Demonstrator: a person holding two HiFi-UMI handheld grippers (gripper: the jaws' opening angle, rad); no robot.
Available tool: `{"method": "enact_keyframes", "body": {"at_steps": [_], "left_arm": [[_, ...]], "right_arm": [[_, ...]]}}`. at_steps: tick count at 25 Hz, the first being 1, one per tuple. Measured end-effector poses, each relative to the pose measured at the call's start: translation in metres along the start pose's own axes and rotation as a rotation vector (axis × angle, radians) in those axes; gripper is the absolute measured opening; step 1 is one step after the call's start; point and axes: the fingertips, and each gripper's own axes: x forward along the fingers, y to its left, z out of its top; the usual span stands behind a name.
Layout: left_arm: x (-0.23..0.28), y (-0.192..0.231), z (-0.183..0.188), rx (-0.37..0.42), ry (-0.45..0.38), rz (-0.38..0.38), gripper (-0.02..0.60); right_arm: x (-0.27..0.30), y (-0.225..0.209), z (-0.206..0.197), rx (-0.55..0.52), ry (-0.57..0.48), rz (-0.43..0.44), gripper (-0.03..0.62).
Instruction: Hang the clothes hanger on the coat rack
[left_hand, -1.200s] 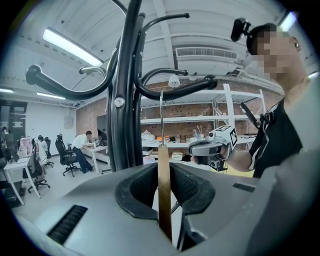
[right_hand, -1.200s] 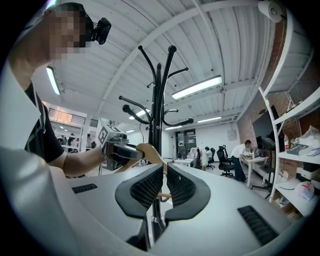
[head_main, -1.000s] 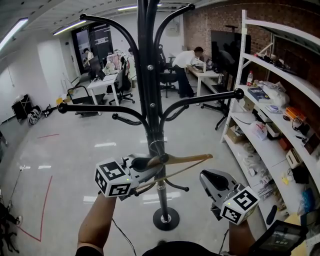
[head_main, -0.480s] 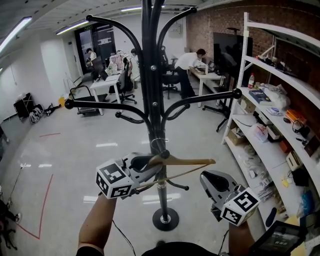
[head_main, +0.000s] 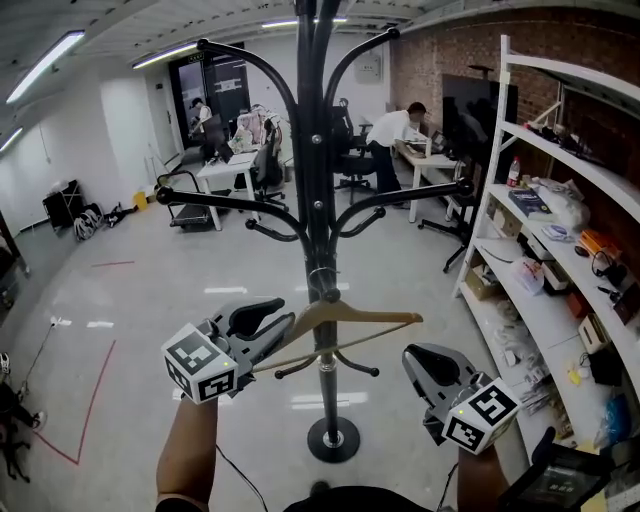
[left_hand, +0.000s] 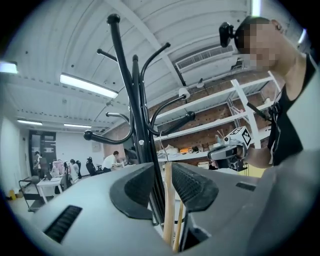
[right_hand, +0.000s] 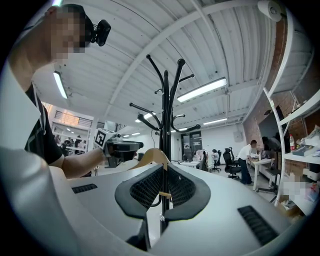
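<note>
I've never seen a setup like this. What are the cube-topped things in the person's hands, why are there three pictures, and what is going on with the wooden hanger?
There is no robot here. A person holds a hand-worked gripper in each hand, and the patterned cubes are part of those tools. One picture comes from a camera on the person's head, looking down. The other two come from cameras riding on each gripper, looking along its jaws. A black coat rack stands on the office floor. The wooden hanger appears to hang on it by its hook. The left gripper has the hanger's end between its jaws, which are opening and not pinching it. The right gripper is closed and empty.
</note>
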Motion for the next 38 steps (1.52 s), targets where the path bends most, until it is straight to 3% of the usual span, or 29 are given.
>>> {"method": "enact_keyframes", "body": {"at_steps": [5, 10, 11, 12, 13, 17, 22, 27, 38], "left_arm": [[-0.039, -0.005, 0.009, -0.023, -0.057, 0.110, 0.104], [-0.084, -0.038, 0.002, -0.143, -0.157, 0.254, 0.103], [-0.093, -0.047, -0.003, -0.173, -0.174, 0.281, 0.093], [-0.102, -0.056, -0.007, -0.204, -0.187, 0.300, 0.027], [-0.109, -0.067, -0.012, -0.231, -0.194, 0.312, 0.000], [-0.130, -0.109, -0.024, -0.273, -0.173, 0.352, 0.000], [-0.137, -0.155, -0.015, -0.268, -0.214, 0.364, 0.000], [-0.150, -0.191, -0.021, -0.265, -0.190, 0.333, -0.002], [-0.236, -0.285, -0.043, -0.306, -0.143, 0.277, -0.001]], "right_arm": [[-0.013, 0.007, -0.005, 0.010, -0.001, 0.032, 0.008], [-0.036, 0.008, -0.007, 0.038, -0.018, 0.060, 0.008], [-0.041, 0.008, -0.008, 0.046, -0.022, 0.064, 0.008], [-0.046, 0.008, -0.009, 0.054, -0.025, 0.068, 0.008], [-0.051, 0.008, -0.011, 0.061, -0.025, 0.071, 0.008], [-0.068, 0.014, -0.025, 0.093, -0.015, 0.092, 0.008], [-0.083, 0.035, -0.030, 0.100, 0.006, 0.126, 0.006], [-0.097, 0.067, -0.024, 0.085, -0.005, 0.113, 0.006], [-0.159, 0.189, -0.043, 0.112, 0.049, 0.047, 0.006]]}}
